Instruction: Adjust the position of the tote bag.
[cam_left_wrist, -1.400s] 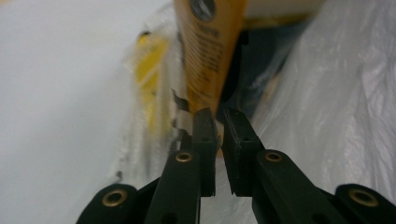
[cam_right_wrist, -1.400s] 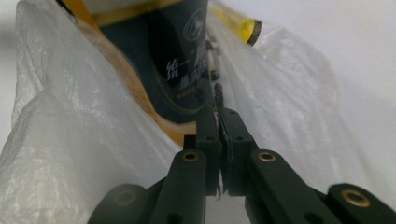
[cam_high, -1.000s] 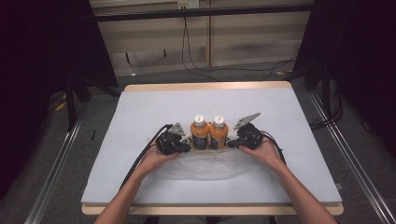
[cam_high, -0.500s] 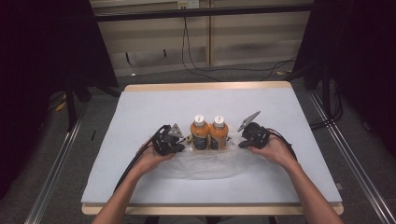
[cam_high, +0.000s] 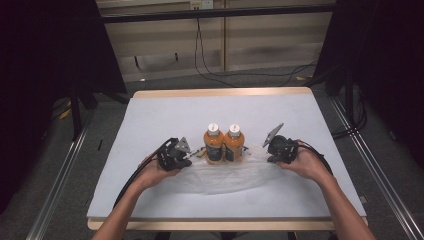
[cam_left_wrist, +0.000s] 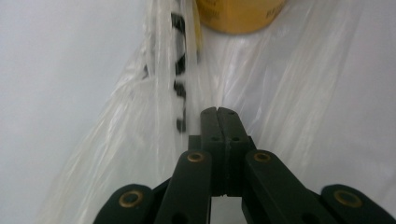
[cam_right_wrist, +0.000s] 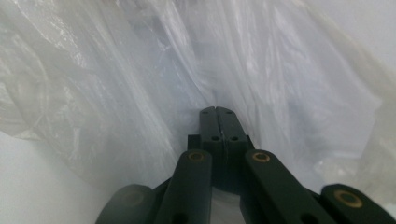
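Two orange bottles with white caps (cam_high: 213, 143) (cam_high: 233, 143) stand side by side at the middle of the table, on or inside a clear plastic bag (cam_high: 225, 172). My left gripper (cam_high: 192, 155) is just left of the bottles, shut on the bag's left edge. In the left gripper view its jaws (cam_left_wrist: 217, 110) are pressed together on the film (cam_left_wrist: 140, 116), with a bottle's base (cam_left_wrist: 238, 14) beyond. My right gripper (cam_high: 265, 150) is right of the bottles, shut on the bag's right edge. In the right gripper view the film (cam_right_wrist: 140, 70) gathers into the closed tips (cam_right_wrist: 217, 109).
The white table top (cam_high: 150, 120) has a wooden rim at its far and near sides. Cables trail from both grippers toward the person's forearms. Dark curtains and metal rails flank the table on the floor.
The right gripper has moved away from the bottles to the right and lifted slightly. The left gripper has shifted a little to the left. The bag is stretched wider between them.
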